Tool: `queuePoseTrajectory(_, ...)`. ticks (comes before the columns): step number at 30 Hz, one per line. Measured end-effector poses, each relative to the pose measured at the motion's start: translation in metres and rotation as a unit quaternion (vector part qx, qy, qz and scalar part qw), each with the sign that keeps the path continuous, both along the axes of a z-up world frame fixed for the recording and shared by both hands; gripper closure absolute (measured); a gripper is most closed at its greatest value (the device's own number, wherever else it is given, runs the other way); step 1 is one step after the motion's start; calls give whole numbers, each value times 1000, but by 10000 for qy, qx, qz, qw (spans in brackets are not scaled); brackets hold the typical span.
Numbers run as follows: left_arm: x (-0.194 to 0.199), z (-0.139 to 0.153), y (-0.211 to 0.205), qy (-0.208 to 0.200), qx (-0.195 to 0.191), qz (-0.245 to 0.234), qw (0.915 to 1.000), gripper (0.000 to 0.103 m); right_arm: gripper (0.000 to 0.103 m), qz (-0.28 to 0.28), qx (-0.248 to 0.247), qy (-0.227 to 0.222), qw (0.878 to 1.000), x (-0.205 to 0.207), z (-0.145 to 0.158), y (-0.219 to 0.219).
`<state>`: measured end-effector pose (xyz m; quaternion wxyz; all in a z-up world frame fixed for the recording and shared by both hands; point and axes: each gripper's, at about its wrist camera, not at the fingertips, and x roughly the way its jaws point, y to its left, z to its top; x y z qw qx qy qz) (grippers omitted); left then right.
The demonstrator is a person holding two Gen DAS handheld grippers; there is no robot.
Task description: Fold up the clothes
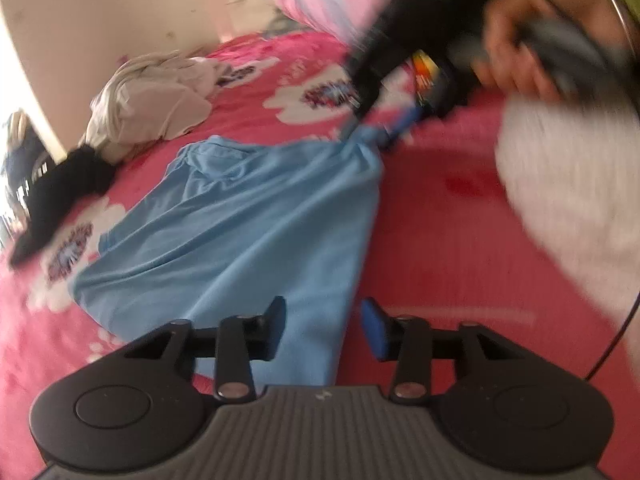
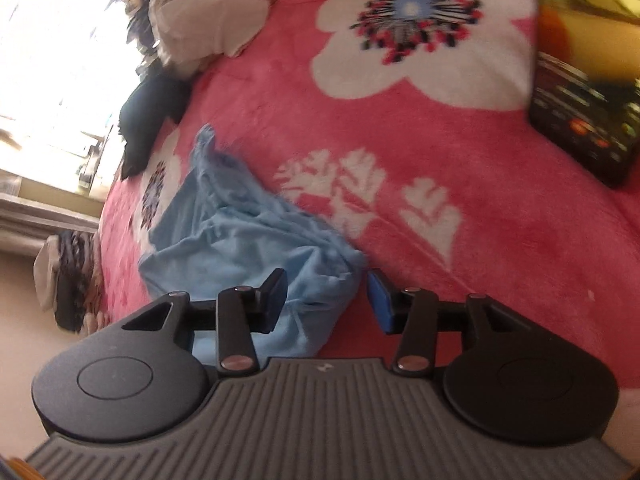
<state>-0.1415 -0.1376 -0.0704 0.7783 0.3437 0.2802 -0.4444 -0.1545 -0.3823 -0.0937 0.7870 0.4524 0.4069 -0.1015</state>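
Note:
A light blue garment (image 1: pixel 240 224) lies spread and creased on a pink flowered bedspread (image 1: pixel 440 240). In the left wrist view my left gripper (image 1: pixel 326 330) hovers over its near edge, jaws apart, with cloth below the gap and no pad pressing on it. At the garment's far bunched corner is my right gripper (image 1: pixel 376 128), held by a hand (image 1: pixel 516 52). In the right wrist view the right gripper (image 2: pixel 328 300) straddles that bunched corner of the blue garment (image 2: pixel 240 248). Its pads stand apart from the cloth, so it is open.
A beige heap of clothes (image 1: pixel 148 108) (image 2: pixel 204 20) and a black garment (image 1: pixel 60 196) (image 2: pixel 148 120) lie at the bed's far side. A dark printed box (image 2: pixel 588 128) sits on the bedspread (image 2: pixel 440 120) at the right. A white sleeve (image 1: pixel 560 200) crosses the left view.

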Motion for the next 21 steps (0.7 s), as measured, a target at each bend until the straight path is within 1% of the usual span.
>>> queuePoseTrajectory(1,-1,-2,1,-33,47,54,10000,71,78,64,-99,-22,9999,3,3,2)
queuePoseTrajectory(2,-2,-3,3,-66,94,107,9999,73,81,134,-205,-43,9997,5,6,3)
queuePoseTrajectory(3,-3,-5,4,-99,142,161,9997,79,88,206,-306,-88,9993,6,8,5)
queuePoseTrajectory(4,-1,-6,6,-46,137,247,9996,82,92,272,-374,-133,9988,8,10,7)
queuePoseTrajectory(5,1,-6,9,46,95,317,9994,84,93,351,-437,-171,9983,10,11,9)
queuePoseTrajectory(7,5,-6,13,191,7,421,9989,93,95,471,-579,-213,9970,14,13,12)
queuePoseTrajectory(10,8,-3,18,218,-151,543,9982,99,96,606,-742,-322,9949,22,15,15)
queuePoseTrajectory(12,6,6,24,0,-284,577,9979,99,97,663,-631,-516,9945,29,21,17)
queuePoseTrajectory(13,4,10,27,-124,-332,565,9978,99,97,728,-585,-688,9932,31,27,19)
queuePoseTrajectory(15,-1,15,30,-266,-301,515,9979,99,97,925,-764,-1021,9875,33,44,25)
queuePoseTrajectory(16,-4,14,30,-289,-240,469,9982,100,97,1013,-890,-1083,9849,33,49,27)
queuePoseTrajectory(17,-7,10,29,-276,-147,409,9987,100,97,1103,-1051,-1025,9830,32,49,27)
queuePoseTrajectory(18,-11,4,27,-251,-42,343,9991,100,97,1156,-1157,-865,9827,31,44,25)
queuePoseTrajectory(20,-15,-6,24,-271,128,268,9992,100,97,1179,-1270,-329,9843,28,24,16)
queuePoseTrajectory(21,-15,-9,22,-300,166,250,9991,100,97,1171,-1212,-91,9856,26,13,11)
